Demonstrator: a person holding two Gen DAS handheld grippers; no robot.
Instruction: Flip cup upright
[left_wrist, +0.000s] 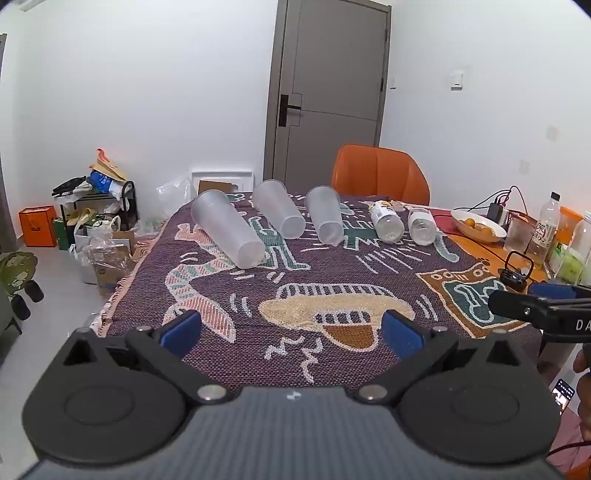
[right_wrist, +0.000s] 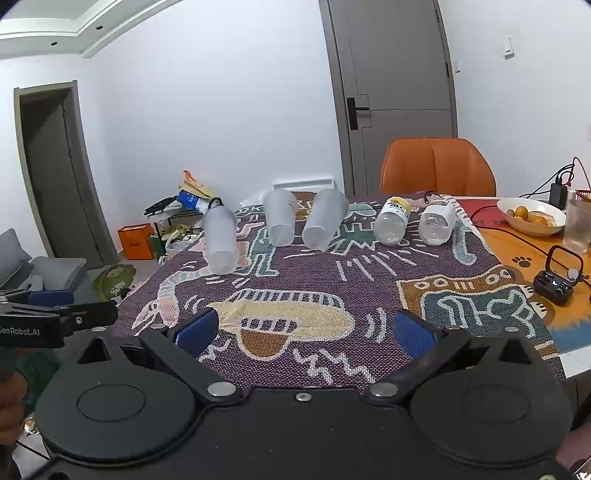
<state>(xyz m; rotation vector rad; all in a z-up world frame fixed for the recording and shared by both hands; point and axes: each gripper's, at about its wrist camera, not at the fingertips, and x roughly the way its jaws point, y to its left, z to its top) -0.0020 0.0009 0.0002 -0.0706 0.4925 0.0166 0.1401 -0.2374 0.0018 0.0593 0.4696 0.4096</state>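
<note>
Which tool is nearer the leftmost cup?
Left, likely. Left tool sits near-side, roughly facing the leftmost cup; right tool is farther right, across the blanket.

cups (left_wrist: 229, 230) frosted white | blanket (left_wrist: 332, 269) purple, figure-patterned | chair (left_wrist: 380, 173) orange

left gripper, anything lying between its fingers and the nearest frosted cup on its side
Nothing. In the left wrist view only bare patterned cloth runs from the open left gripper to the nearest frosted cup.

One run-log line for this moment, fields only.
phase: pre-grasp | left gripper: open, empty | right gripper: open, empty | cups: three, lying on sides on blanket | bottles: two, lying
</note>
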